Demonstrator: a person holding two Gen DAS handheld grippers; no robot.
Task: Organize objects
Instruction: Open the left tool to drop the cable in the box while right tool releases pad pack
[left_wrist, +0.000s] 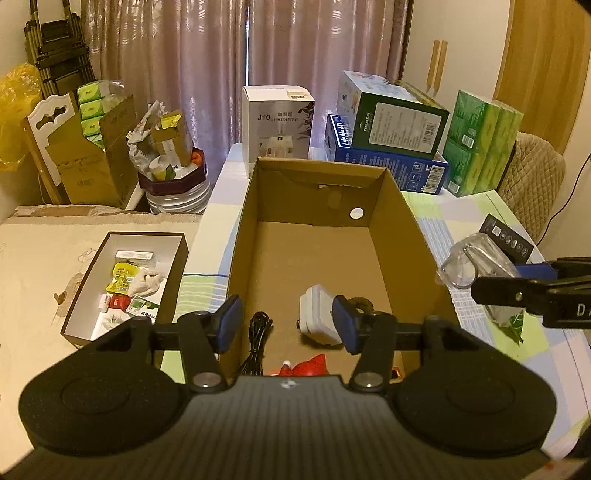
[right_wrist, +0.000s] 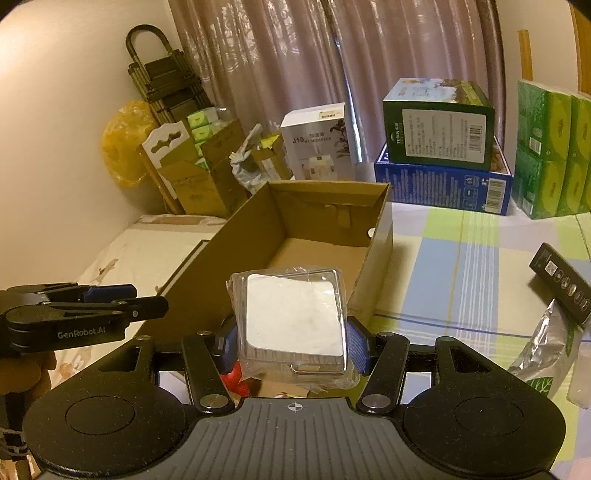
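The right gripper (right_wrist: 291, 341) is clamped on a small white square thing sealed in clear plastic wrap (right_wrist: 293, 317), held just above the near right edge of the open cardboard box (left_wrist: 402, 206). The left gripper (left_wrist: 286, 323) hangs over the box's near end with its jaws apart and nothing between them. Inside the box lie a white plug adapter (left_wrist: 317, 306), a black cable (left_wrist: 256, 339) and something red (left_wrist: 310, 365). The box stands on a checked tablecloth (right_wrist: 461, 266).
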